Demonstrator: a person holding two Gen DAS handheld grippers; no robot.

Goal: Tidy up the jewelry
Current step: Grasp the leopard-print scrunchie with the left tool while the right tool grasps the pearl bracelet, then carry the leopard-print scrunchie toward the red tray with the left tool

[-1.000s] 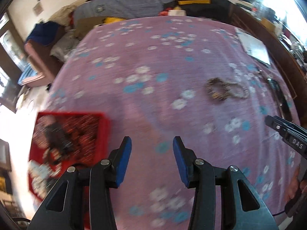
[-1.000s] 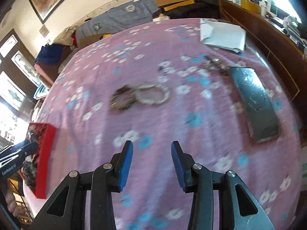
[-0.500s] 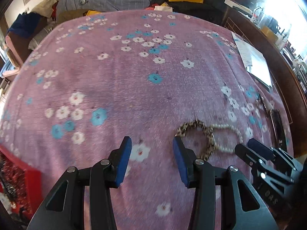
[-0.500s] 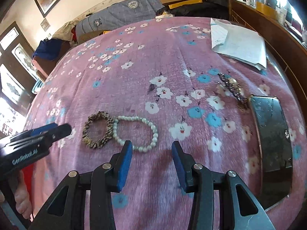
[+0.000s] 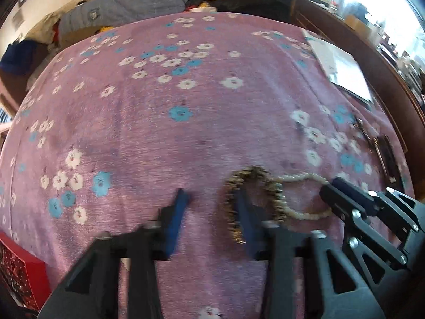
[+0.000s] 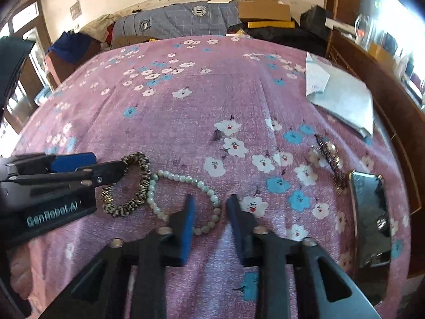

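A leopard-print bracelet (image 6: 138, 186) and a pale bead bracelet (image 6: 183, 179) lie side by side on the pink flowered bedspread (image 6: 212, 101). My left gripper (image 5: 209, 199) is open, with its right finger inside the leopard bracelet (image 5: 276, 199) and its left finger outside. It also shows in the right wrist view (image 6: 106, 167). My right gripper (image 6: 209, 202) is open over the near edge of the bead bracelet (image 5: 305, 178), and it shows in the left wrist view (image 5: 334, 194).
A red tray (image 5: 24, 271) of jewelry sits at the lower left. A dark beaded piece (image 6: 329, 156) and a shiny black case (image 6: 372, 212) lie at the right. White papers (image 6: 342, 98) lie at the far right, beside a wooden headboard.
Both grippers have moved forward and down onto the two bracelets. The left gripper's right finger now sits inside the leopard bracelet; the right gripper straddles the bead bracelet's edge.
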